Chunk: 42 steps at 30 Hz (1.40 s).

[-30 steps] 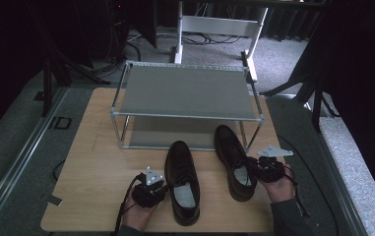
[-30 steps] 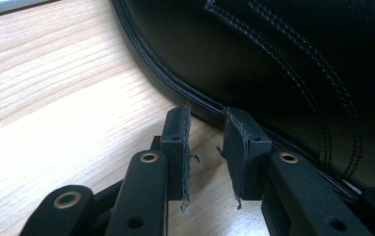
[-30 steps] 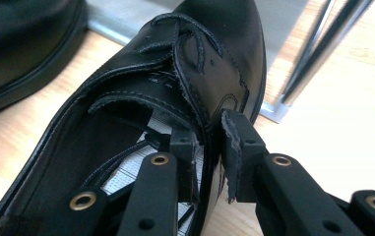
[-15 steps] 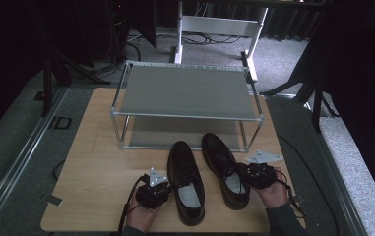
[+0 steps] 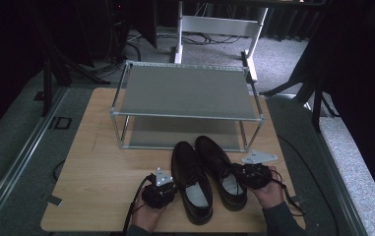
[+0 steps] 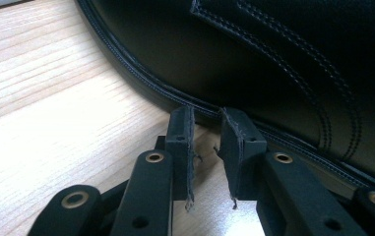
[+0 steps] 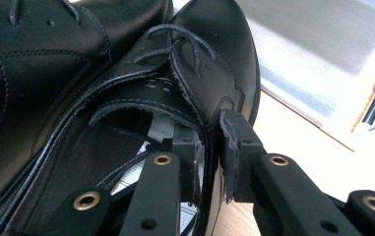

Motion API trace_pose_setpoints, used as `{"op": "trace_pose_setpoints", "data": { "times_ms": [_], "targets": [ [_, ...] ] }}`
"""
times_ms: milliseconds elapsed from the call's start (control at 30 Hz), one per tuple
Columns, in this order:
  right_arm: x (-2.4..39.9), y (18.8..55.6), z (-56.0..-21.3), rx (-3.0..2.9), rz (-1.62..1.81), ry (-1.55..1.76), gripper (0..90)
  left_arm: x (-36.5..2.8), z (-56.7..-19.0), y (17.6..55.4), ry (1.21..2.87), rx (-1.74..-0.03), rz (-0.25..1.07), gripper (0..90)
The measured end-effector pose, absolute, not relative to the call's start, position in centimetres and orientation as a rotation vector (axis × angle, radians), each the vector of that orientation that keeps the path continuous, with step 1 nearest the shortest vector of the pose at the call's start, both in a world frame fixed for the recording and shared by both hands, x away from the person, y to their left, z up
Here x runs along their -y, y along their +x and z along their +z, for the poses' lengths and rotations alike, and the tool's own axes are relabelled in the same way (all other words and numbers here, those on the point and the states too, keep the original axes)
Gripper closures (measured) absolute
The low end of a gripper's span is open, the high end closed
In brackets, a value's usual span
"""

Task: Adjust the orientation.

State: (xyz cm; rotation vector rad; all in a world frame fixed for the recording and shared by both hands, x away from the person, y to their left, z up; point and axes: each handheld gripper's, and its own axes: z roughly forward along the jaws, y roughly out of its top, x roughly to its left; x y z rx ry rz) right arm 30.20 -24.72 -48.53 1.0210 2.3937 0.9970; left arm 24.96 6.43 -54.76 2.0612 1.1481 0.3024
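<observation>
Right shoe [image 5: 222, 172] sliding in beside left shoe [image 5: 191, 179] | right gripper [image 7: 208, 142] pinching its side wall, pairing them | left gripper [image 6: 205, 135] narrowly parted, seemingly empty, nudging sole.

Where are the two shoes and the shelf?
Left shoe [image 5: 191, 183], high view, on its laces.
Right shoe [image 5: 212, 155], high view, on its toe.
Shelf [image 5: 185, 91], high view, on its top board.
</observation>
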Motion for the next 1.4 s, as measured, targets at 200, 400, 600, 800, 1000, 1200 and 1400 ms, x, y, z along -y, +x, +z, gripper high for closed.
{"op": "trace_pose_setpoints", "data": {
  "times_ms": [200,400,600,800,1000,1200,1400],
  "targets": [
    [24.3,30.3,-48.8,-2.374,1.018,1.04,78.3,-5.4,-54.9,24.9,2.071,-1.098,0.256,73.9],
    [24.3,30.4,-48.8,-2.376,1.025,1.044,78.7,-5.1,-54.9,24.9,2.068,-1.089,0.218,78.7],
    [24.4,30.5,-48.8,-2.396,1.016,0.996,79.1,-4.7,-54.8,24.7,2.072,-1.083,0.204,86.9],
    [25.3,31.2,-48.4,-2.414,1.003,0.965,79.3,-3.5,-54.8,24.7,2.078,-1.041,0.145,86.9],
    [27.0,32.9,-48.2,-2.444,1.039,0.955,79.1,-1.5,-54.7,24.8,2.098,-0.997,0.102,80.6],
    [28.0,34.6,-48.1,-2.438,1.058,0.952,78.6,0.6,-54.9,25.3,2.093,-0.973,0.049,85.4],
    [28.6,35.4,-48.2,-2.44,1.078,0.967,76.9,1.0,-54.9,25.7,2.102,-0.939,0.032,86.5]
  ]
}}
